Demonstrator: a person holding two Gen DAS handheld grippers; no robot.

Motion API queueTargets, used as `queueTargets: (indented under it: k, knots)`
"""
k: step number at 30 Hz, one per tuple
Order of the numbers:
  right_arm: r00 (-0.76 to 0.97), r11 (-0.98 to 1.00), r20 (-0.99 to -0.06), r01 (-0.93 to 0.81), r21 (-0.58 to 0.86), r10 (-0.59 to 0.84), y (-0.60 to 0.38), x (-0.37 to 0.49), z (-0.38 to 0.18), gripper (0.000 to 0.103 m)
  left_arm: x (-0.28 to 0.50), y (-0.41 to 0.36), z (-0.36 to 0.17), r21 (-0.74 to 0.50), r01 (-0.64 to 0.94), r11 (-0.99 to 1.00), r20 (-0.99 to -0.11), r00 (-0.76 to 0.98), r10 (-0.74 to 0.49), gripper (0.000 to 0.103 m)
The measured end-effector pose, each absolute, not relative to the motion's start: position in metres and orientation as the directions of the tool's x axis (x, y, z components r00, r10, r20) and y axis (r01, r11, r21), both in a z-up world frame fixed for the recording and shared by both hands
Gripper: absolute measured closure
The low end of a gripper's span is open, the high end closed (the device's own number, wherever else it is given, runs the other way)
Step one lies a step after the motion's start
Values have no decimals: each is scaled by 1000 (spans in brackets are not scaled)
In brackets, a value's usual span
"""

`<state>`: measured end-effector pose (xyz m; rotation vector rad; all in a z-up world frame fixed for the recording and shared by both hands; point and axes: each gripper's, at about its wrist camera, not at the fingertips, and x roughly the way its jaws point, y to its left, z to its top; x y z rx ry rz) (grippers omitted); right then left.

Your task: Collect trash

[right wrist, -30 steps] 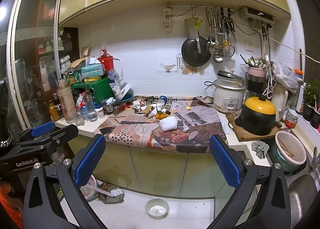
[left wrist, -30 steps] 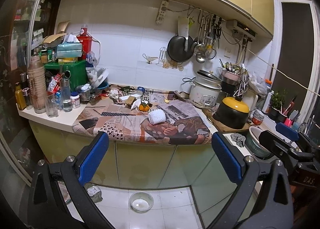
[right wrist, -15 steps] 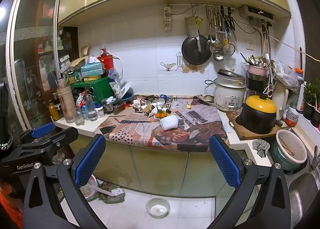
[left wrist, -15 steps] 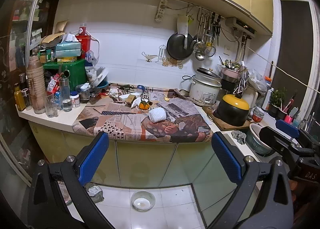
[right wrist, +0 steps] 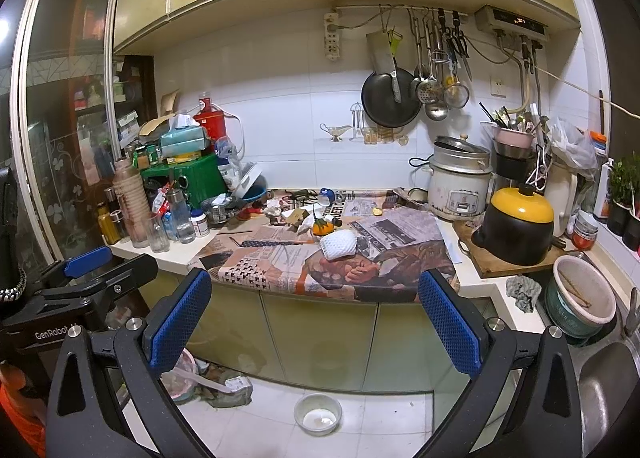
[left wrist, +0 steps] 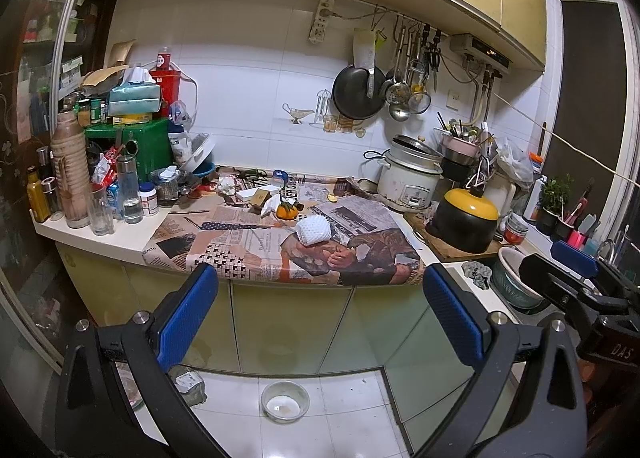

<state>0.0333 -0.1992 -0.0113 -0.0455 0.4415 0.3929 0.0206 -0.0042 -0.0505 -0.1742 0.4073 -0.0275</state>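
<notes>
I note white foam net [left wrist: 313,230] lying flat mid-newspaper, near counter front | crumpled tissue [left wrist: 227,185] further back, by clutter | white paper scrap [left wrist: 270,205] just beside orange.

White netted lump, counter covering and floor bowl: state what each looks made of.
White netted lump: likely foam fruit netting, matte, going by its diamond mesh texture.
Counter covering: newspaper, matte, showing print, photos and a crossword grid, draped over the edge.
Floor bowl: translucent, slightly glossy, probably plastic or glass; I can't tell which.
</notes>
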Motion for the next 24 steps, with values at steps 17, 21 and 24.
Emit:
queueTargets:
  k: [17,21,24]
  knots:
    - [829,924,-425,-379,52,363,-197,35,-13,0,22,-4,-49,-171,-10,985,-390,919,-59,0]
    - [827,922,-424,-382,56,369,-197,38,-12,0,23,-6,-47,-172,-13,985,-391,919,-56,0]
    - [825,920,-425,-386,60,373,-199,43,-12,0,24,-5,-48,-170,-15,985,-390,919,-53,0]
